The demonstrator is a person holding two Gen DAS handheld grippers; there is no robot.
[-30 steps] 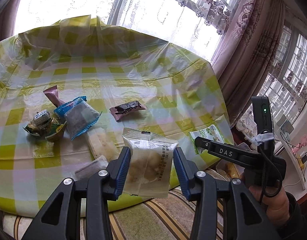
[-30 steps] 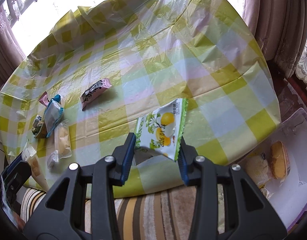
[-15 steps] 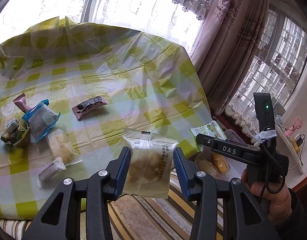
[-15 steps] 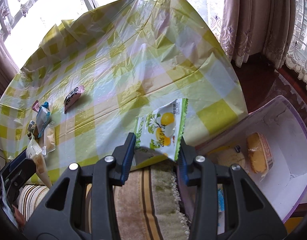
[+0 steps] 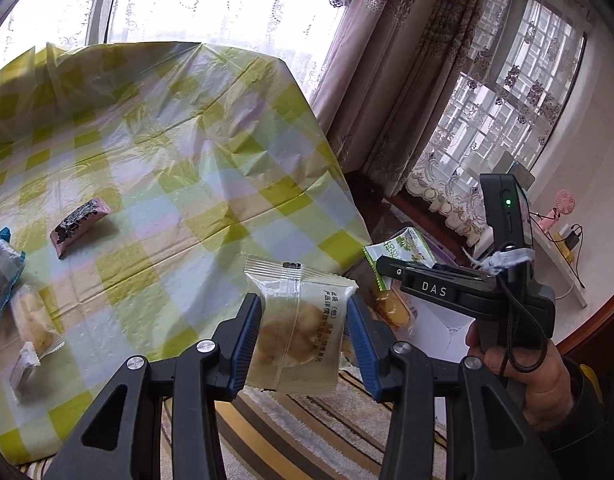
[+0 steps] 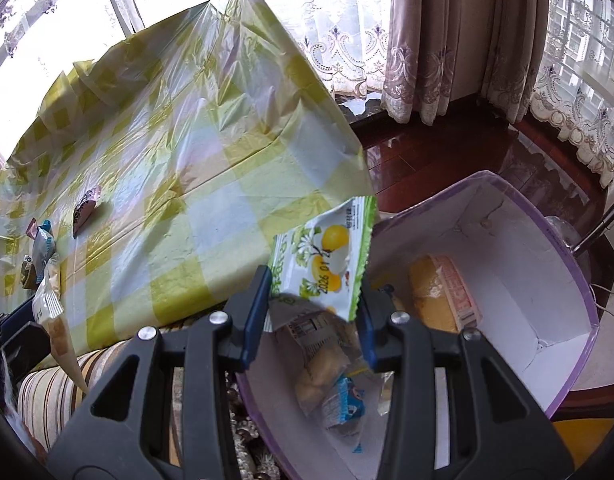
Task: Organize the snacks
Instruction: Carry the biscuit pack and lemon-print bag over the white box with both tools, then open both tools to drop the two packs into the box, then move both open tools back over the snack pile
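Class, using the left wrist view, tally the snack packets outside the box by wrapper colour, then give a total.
clear packets: 2
blue packet: 1
pink-and-black packet: 1
white packet: 1
green-and-white packet: 1
Total: 6

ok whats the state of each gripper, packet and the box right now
left gripper: shut on the clear pastry packet
right gripper: shut on the green lemon packet, held over the box
purple-rimmed box: open, snacks inside
pink dark-printed packet: lying on the table
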